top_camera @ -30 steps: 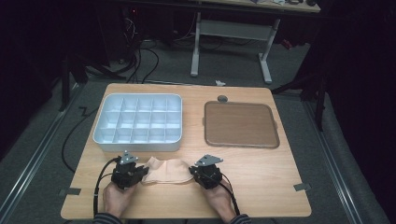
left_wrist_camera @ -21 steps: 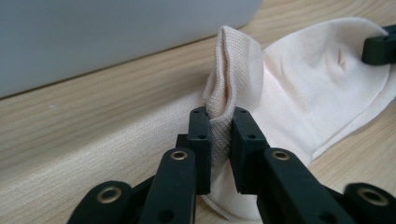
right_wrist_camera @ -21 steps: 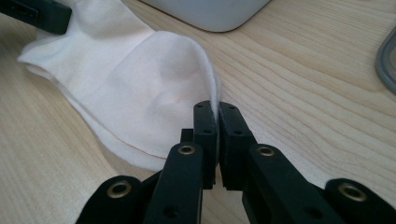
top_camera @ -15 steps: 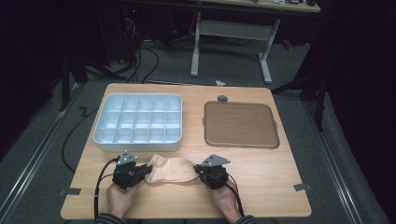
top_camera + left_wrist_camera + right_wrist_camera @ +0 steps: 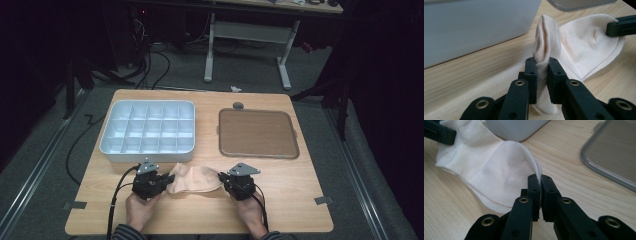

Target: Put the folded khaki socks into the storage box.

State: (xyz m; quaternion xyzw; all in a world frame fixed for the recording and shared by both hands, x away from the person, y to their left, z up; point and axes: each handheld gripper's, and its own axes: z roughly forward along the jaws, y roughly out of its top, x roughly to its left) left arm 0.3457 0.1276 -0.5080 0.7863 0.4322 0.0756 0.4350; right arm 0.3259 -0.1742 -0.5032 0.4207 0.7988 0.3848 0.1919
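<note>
A cream sock [image 5: 195,179] is stretched between my two grippers near the table's front edge. My left gripper [image 5: 167,181] is shut on its ribbed cuff; in the left gripper view the cuff [image 5: 546,45] stands folded upright between the jaws of the left gripper [image 5: 541,63]. My right gripper [image 5: 223,181] is shut on the sock's other end. In the right gripper view the thin edge of the sock [image 5: 491,172] is pinched in the right gripper [image 5: 540,180], and the body sags onto the wood. The left gripper [image 5: 439,133] appears at that view's top left.
A white compartment box [image 5: 145,156] stands just behind the sock at the left. A brown tray with a grey rim [image 5: 257,132] lies to its right. A small dark disc [image 5: 238,105] sits behind the tray. Bare wood lies at the right front.
Both hands have shifted a little to the right with the sock between them. The sock has bunched up and lifted slightly off the table.
</note>
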